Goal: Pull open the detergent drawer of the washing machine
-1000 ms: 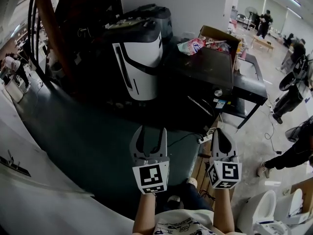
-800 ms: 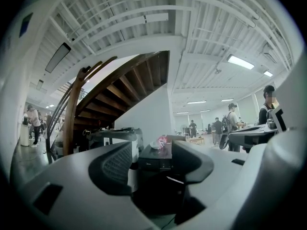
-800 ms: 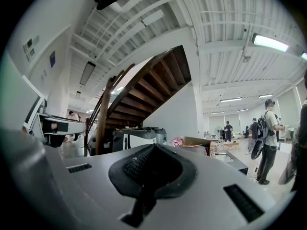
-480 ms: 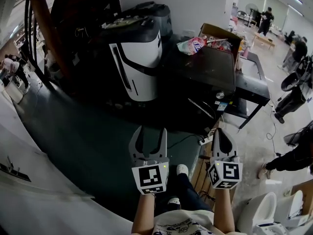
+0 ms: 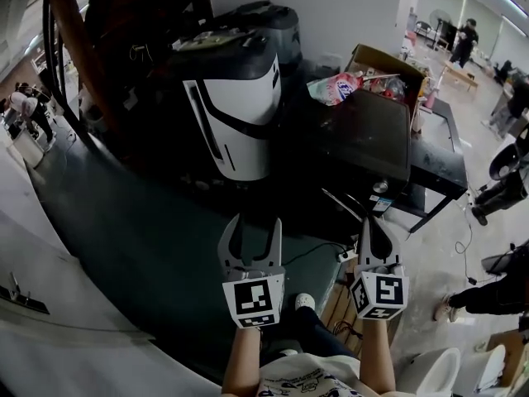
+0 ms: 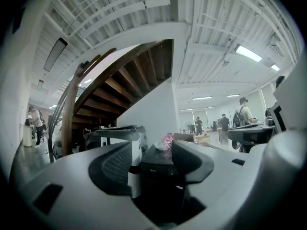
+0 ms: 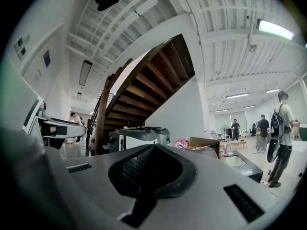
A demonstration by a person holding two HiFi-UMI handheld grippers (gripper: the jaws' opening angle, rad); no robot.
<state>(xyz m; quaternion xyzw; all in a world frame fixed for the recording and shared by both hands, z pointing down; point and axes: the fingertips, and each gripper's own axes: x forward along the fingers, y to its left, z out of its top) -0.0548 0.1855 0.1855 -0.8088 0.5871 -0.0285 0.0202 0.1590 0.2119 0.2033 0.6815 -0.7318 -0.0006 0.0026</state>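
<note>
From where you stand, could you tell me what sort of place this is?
Probably a large open workshop or test hall, not a home: a white-and-black appliance and a black washing machine stand by a wooden staircase, and strip lights hang under a bare ribbed ceiling.

Dark green floor (image 5: 124, 238) bears white-black appliance (image 5: 240, 110); black washing machine (image 5: 368, 135) just beside; black table (image 5: 438, 160) next.

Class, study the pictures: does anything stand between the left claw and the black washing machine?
Nothing visible does. The left claw, open and empty, faces the washing machine across dark floor. The white appliance stands to the machine's left, off the path.
</note>
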